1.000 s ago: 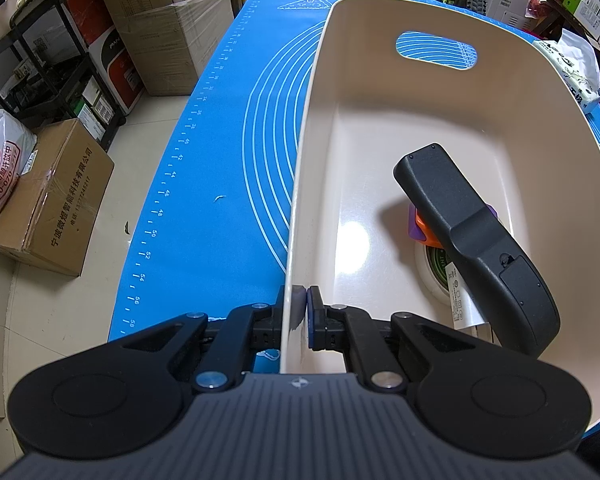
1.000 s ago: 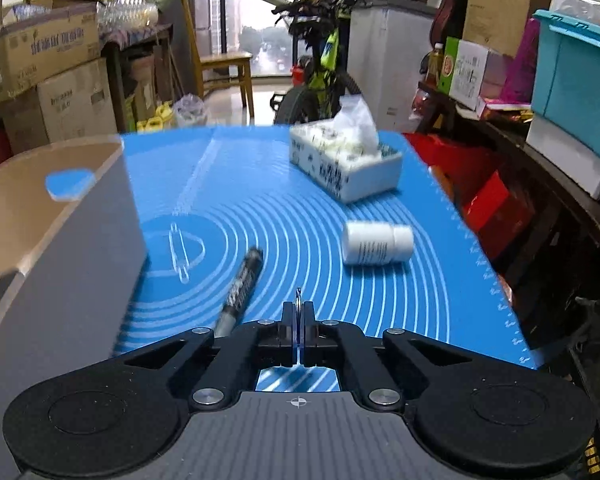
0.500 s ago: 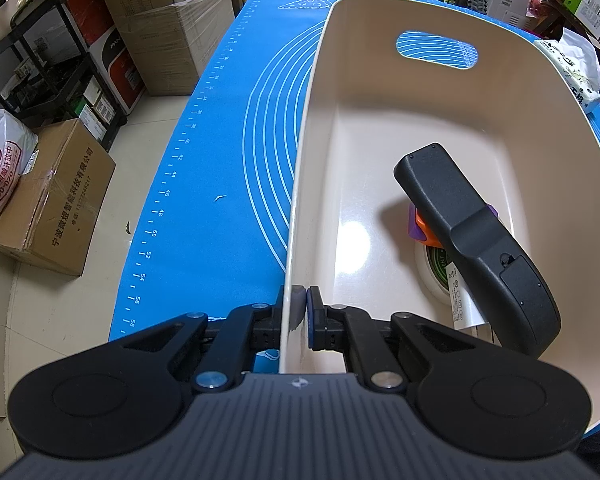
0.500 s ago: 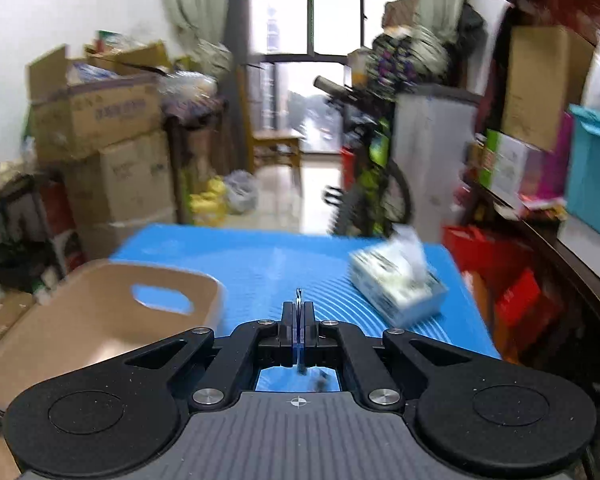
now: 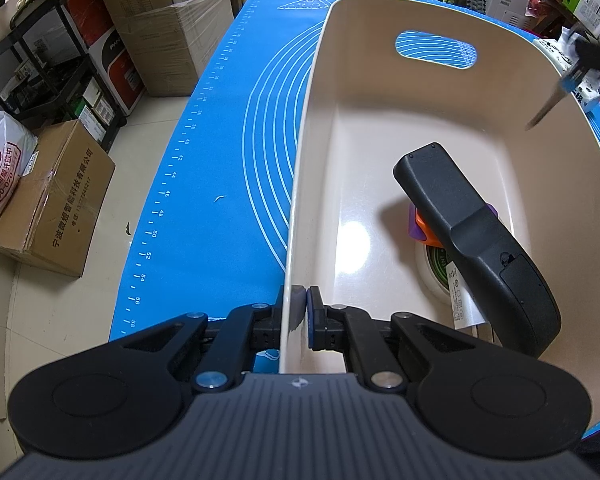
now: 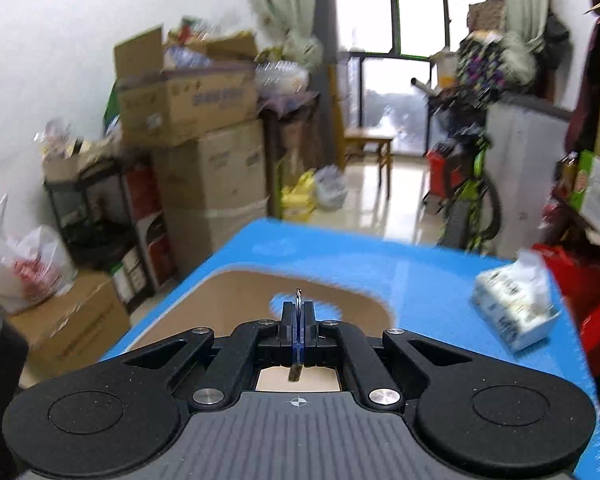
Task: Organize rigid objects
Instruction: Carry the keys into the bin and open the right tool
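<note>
Cluttered storeroom stuff, boxes and a bike, is stacked all round a desk (image 5: 204,184) covered by a blue mat. Pretty much everything is placed relative to the beige bin (image 5: 380,152): its near wall is clamped by the left gripper (image 5: 303,312), probably so it's kept from sliding. Inside the bin, a black remote (image 5: 476,240) is propped over an orange-purple piece (image 5: 418,228) and a tape roll (image 5: 436,270). Above the bin's right rim, a thin pen-like thing (image 5: 550,100) is pinched tight in the closed right gripper (image 6: 298,320), apparently so it can be dropped in. A tissue box (image 6: 514,306) is left well right of the bin.
</note>
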Action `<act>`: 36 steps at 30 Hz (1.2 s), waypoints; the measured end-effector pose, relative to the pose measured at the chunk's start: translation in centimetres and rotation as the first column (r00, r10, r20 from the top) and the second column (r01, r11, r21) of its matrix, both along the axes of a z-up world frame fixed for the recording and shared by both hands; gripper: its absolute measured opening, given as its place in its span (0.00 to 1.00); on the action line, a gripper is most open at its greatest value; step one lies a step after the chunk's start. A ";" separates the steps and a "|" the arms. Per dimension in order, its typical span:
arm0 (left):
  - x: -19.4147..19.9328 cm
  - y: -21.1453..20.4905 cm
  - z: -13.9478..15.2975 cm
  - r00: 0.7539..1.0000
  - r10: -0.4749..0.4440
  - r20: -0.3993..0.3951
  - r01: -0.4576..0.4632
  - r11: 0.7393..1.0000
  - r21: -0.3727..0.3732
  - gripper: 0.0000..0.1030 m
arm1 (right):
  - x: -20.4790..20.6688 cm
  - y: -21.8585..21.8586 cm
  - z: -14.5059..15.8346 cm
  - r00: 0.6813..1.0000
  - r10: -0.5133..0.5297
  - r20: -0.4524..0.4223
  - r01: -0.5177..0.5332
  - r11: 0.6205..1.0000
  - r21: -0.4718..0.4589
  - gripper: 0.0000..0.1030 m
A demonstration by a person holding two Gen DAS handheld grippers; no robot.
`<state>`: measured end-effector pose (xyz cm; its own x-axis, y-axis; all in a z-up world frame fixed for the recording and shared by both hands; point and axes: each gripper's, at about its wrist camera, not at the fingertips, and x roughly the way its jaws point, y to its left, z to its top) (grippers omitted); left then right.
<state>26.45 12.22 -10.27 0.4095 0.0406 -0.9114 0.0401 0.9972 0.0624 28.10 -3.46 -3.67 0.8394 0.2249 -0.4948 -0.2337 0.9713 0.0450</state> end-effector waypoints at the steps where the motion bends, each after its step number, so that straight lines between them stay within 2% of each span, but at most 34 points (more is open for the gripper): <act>1: 0.0 0.0 0.0 1.000 0.000 0.000 0.000 1.000 -0.001 0.09 | 0.1 0.6 -0.6 1.000 0.014 -0.025 -0.014 1.000 -0.009 0.12; 7: 0.0 0.0 0.0 1.000 0.000 -0.001 0.000 1.000 0.000 0.08 | 0.2 2.8 -3.8 0.982 0.073 -0.172 -0.084 0.995 -0.058 0.12; 9: 0.0 0.1 0.0 1.000 0.001 0.000 -0.001 1.000 0.001 0.08 | 0.1 2.9 -4.0 0.984 0.069 -0.167 -0.083 0.994 -0.078 0.12; 12: 0.0 0.0 0.0 1.000 0.001 0.000 -0.001 1.000 0.001 0.08 | 0.1 2.6 -4.0 0.980 0.078 -0.186 -0.087 0.995 -0.040 0.13; 15: 0.0 0.0 0.0 1.000 0.001 0.000 -0.001 1.000 0.002 0.08 | -0.3 2.9 -4.1 0.982 0.089 -0.167 -0.101 0.993 -0.059 0.13; 24: 0.0 0.0 0.0 1.000 0.000 0.000 0.000 1.000 0.001 0.09 | 0.3 2.8 -4.7 0.974 0.102 -0.203 -0.109 0.994 -0.026 0.13; 27: 0.0 0.0 0.1 1.000 0.000 0.000 0.000 1.000 -0.001 0.08 | 0.4 2.3 -4.6 0.975 0.089 -0.204 -0.091 0.996 -0.004 0.20; 32: 0.1 0.0 0.1 1.000 -0.001 -0.002 0.001 1.000 -0.002 0.09 | -0.2 1.3 -3.5 0.986 0.078 -0.149 -0.079 0.997 -0.002 0.52; 34: 0.1 -0.1 0.1 1.000 -0.001 -0.001 0.001 1.000 -0.002 0.09 | -0.6 0.5 -2.8 0.992 0.057 -0.111 -0.057 0.998 -0.001 0.57; 36: 0.1 0.0 0.1 1.000 -0.001 -0.001 0.001 1.000 -0.001 0.09 | -0.8 -0.6 -2.2 0.997 0.029 -0.076 -0.029 1.000 0.005 0.57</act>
